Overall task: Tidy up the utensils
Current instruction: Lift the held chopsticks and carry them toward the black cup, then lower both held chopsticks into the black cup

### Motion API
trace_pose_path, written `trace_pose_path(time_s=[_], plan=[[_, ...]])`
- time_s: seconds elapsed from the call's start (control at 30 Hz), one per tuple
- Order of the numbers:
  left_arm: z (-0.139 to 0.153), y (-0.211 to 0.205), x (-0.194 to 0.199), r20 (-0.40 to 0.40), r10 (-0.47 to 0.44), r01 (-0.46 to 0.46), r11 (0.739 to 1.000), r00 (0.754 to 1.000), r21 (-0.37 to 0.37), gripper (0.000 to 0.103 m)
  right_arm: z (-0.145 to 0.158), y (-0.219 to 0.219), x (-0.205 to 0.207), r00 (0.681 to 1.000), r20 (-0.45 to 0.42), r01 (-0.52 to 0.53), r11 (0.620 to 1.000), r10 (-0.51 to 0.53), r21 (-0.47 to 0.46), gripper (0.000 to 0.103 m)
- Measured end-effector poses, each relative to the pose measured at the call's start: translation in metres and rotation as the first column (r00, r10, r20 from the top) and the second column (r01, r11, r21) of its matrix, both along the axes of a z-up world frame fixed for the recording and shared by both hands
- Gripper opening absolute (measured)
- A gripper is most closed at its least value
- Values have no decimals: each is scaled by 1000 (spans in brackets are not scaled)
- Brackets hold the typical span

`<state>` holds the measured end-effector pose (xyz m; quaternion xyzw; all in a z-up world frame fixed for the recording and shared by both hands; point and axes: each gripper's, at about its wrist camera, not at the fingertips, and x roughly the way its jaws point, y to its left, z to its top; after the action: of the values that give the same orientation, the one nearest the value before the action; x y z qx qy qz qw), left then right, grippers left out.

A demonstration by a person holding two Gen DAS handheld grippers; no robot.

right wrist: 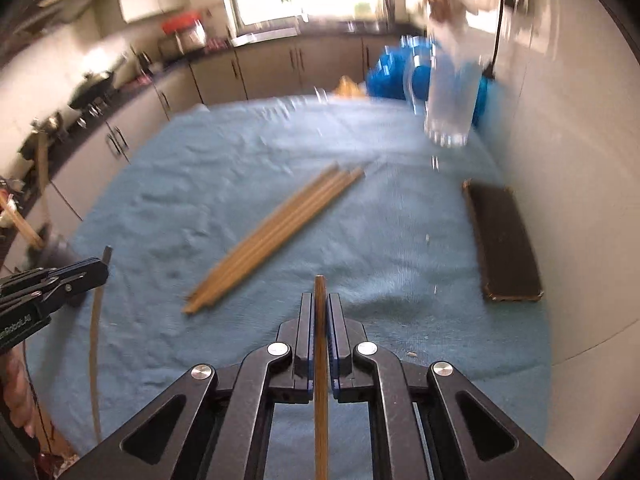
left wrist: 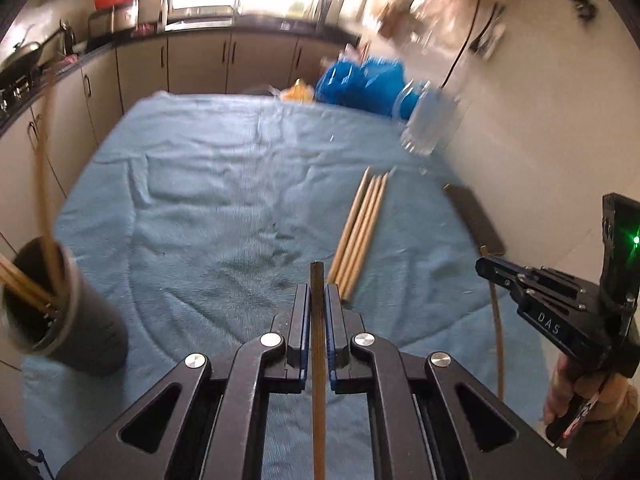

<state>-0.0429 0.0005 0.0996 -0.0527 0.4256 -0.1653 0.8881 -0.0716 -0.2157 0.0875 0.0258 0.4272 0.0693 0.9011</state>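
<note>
The left gripper (left wrist: 318,300) is clamping one chopstick (left wrist: 318,360). The right gripper (right wrist: 320,308) is clamping another chopstick (right wrist: 320,360) above the blue cloth (right wrist: 280,152).

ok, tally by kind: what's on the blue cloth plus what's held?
Loose chopsticks: 4
Held chopsticks: 2, one in the left gripper, one in the right gripper
Dark cup: 1, contents uncounted
Clear glass: 1
Dark box: 1
Total: 9
</note>
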Motion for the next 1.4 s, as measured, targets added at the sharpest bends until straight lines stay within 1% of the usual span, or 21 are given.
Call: trace_pose_path(time_s=[0.13, 0.2, 0.3, 0.5, 0.73, 0.97, 1.03, 1.13, 1.2, 1.33, 1.4], plan=[[22, 11, -33, 74, 11, -7, 999, 997, -51, 6, 23, 7, -30, 994, 105, -8, 1000, 6, 19, 6], [32, 15, -46, 113, 23, -16, 998, 993, -64, 6, 35, 11, -45, 987, 160, -16, 999, 11, 28, 6], [49, 25, -73, 184, 50, -35, 996, 982, -85, 6, 52, 16, -66, 974, 225, -28, 999, 17, 43, 6], [75, 48, -112, 276, 86, -51, 990, 957, -131, 6, 75, 34, -96, 946, 322, -59, 996, 37, 60, 6], [103, 79, -141, 344, 135, -67, 977, 929, -203, 6, 99, 59, -110, 903, 425, -101, 990, 52, 94, 6], [127, 123, -151, 383, 205, -95, 953, 901, -287, 6, 115, 96, -99, 875, 479, -148, 980, 66, 136, 6], [136, 136, -151, 403, 231, -115, 950, 885, -291, 6, 118, 105, -94, 869, 490, -160, 975, 66, 153, 6], [148, 155, -149, 439, 273, -157, 946, 856, -282, 6, 126, 122, -81, 852, 519, -184, 965, 63, 185, 6], [157, 168, -144, 462, 309, -198, 941, 832, -273, 6, 134, 136, -72, 839, 541, -208, 955, 62, 212, 6], [167, 191, -128, 496, 366, -266, 928, 787, -262, 6, 149, 173, -54, 801, 593, -268, 934, 80, 235, 6], [170, 199, -118, 497, 380, -283, 923, 780, -263, 6, 156, 193, -44, 780, 618, -298, 926, 96, 233, 6]])
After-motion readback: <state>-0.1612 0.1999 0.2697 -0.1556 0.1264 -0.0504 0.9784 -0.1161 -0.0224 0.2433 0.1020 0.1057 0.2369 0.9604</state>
